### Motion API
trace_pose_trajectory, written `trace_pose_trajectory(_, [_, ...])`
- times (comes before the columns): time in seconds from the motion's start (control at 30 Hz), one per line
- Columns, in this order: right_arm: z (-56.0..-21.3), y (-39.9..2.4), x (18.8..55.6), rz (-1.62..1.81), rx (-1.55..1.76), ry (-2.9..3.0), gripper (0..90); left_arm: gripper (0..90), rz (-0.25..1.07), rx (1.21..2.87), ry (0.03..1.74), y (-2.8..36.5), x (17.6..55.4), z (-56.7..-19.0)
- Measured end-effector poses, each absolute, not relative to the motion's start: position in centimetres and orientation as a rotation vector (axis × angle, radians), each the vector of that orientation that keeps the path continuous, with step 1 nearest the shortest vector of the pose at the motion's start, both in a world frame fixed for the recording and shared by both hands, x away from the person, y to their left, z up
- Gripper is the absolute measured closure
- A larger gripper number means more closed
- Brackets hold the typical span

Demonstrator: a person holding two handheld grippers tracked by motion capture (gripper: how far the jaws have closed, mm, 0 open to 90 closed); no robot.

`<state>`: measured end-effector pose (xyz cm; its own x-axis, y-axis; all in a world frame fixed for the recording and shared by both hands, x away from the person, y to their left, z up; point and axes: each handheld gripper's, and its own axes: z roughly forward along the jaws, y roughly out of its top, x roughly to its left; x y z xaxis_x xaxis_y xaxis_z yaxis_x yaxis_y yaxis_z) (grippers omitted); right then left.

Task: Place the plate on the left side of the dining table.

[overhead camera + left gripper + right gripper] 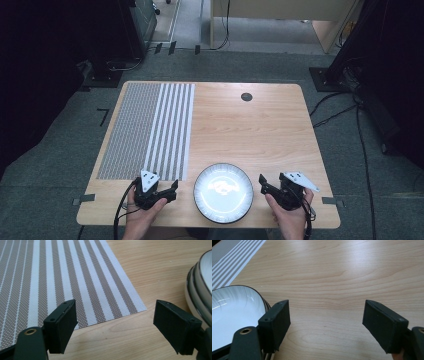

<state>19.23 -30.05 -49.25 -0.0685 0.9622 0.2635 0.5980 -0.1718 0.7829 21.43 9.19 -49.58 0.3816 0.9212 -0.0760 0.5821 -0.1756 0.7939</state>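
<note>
A white bowl [223, 192] with a dark rim sits near the front edge of the wooden table [260, 130], between my two grippers. My left gripper [171, 189] rests just left of the bowl, held by a hand, jaws wide apart with nothing between them. In the left gripper view my left gripper [115, 325] hovers over bare wood by the placemat corner, the bowl's side [200, 290] at the right. My right gripper [263, 183] stands just right of the bowl, also open and empty. In the right gripper view my right gripper [325, 323] has the bowl [234, 312] beside its left jaw.
A striped grey-and-white placemat [147, 130] covers the table's left part, its near corner [120, 307] close to my left gripper. A small dark round cap [246, 97] sits in the tabletop at the far side. Cables and stands lie on the floor around the table.
</note>
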Motion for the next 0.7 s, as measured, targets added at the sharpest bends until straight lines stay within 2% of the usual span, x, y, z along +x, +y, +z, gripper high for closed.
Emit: trace_pose_trajectory(0.7, [-49.5,-27.9,19.1,1.185,1.778,1.73,21.6,19.1,0.498,1.873,1.228,7.1,20.5,-49.4])
